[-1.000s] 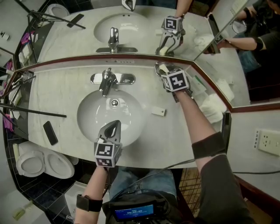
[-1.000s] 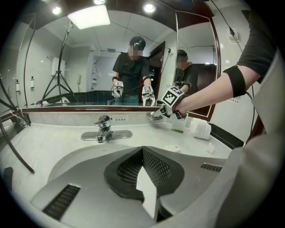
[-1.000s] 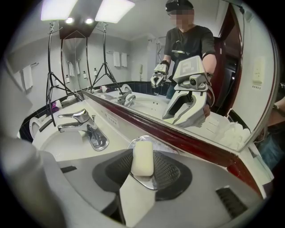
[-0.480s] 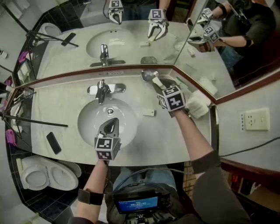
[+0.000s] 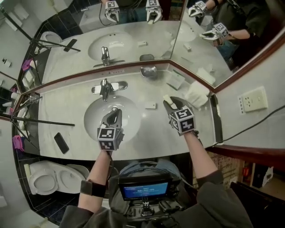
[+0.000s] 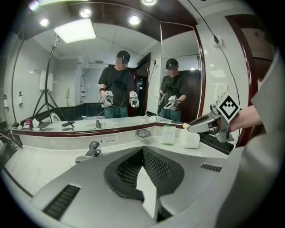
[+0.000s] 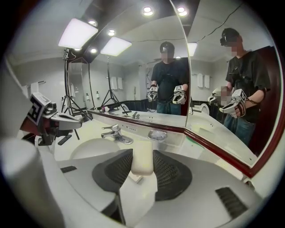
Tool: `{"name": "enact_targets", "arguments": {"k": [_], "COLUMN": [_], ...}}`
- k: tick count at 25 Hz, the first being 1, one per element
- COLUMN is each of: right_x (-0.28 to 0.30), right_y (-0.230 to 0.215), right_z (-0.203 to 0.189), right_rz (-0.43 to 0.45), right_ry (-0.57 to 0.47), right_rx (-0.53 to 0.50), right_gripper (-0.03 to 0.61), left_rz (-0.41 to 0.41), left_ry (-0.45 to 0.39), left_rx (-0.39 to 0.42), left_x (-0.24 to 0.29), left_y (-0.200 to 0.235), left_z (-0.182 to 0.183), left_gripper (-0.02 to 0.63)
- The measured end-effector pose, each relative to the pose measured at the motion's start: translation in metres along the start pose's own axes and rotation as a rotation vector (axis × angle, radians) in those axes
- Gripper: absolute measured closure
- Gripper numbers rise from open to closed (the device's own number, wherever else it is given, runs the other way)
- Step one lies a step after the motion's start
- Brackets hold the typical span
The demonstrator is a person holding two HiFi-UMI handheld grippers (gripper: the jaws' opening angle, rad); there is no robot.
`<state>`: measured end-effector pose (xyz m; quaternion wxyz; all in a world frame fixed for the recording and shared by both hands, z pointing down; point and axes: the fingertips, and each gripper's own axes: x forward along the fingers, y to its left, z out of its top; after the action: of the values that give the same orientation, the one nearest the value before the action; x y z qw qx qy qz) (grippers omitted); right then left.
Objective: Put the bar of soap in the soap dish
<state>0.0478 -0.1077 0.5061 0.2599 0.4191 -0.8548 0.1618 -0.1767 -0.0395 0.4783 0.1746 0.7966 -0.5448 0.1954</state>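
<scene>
Over the counter right of the basin: soap bar (image 7: 142, 161) gripped in my right claw (image 5: 169, 103), left claw (image 5: 113, 119) shut and empty; I should carry it far-left, lowering flat into the soap dish (image 5: 148, 72).

A pale marble bench (image 5: 67, 111) is set with an oval white basin (image 5: 93, 120) and a chrome tap (image 5: 106, 89). Behind it, two mirrors (image 5: 133, 44) are joined at an angle and edged by a dark red trim (image 5: 80, 73). A white toilet (image 5: 44, 180) is seen on dark floor tiles (image 5: 53, 202) at the left. A double socket (image 5: 252, 100) is fixed to the white wall. Square ceiling panels (image 7: 78, 32) and spotlights (image 7: 147, 9) are lit.
</scene>
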Motion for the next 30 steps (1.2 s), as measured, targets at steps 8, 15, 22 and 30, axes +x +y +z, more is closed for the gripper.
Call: {"name": "enact_targets", "arguments": {"k": [8,15,22,30], "right_x": [-0.006,0.009,0.033,0.068], "right_y": [0.003,0.023,0.049,0.055], "right_z": [-0.047,-0.079,-0.128,-0.171], "right_rz": [0.002,0.083,0.195,0.246], "right_ry": [0.059,0.128,0.235,0.327], "right_rx": [-0.027,-0.096,-0.251,-0.328], "right_gripper": [0.422,0.422,0.422,0.422], "left_rz": [-0.007,-0.001,0.019,0.03], "left_ry": [0.007,0.028,0.061,0.085], "left_rx": [0.016,0.013,0.01,0.014], "left_x": [-0.003,-0.005,-0.012,-0.018], "left_y": [-0.01,-0.013,-0.013,-0.018], "left_z": [0.0,-0.01,-0.025,-0.037], "left_gripper": [0.611,0.611,0.611,0.611]}}
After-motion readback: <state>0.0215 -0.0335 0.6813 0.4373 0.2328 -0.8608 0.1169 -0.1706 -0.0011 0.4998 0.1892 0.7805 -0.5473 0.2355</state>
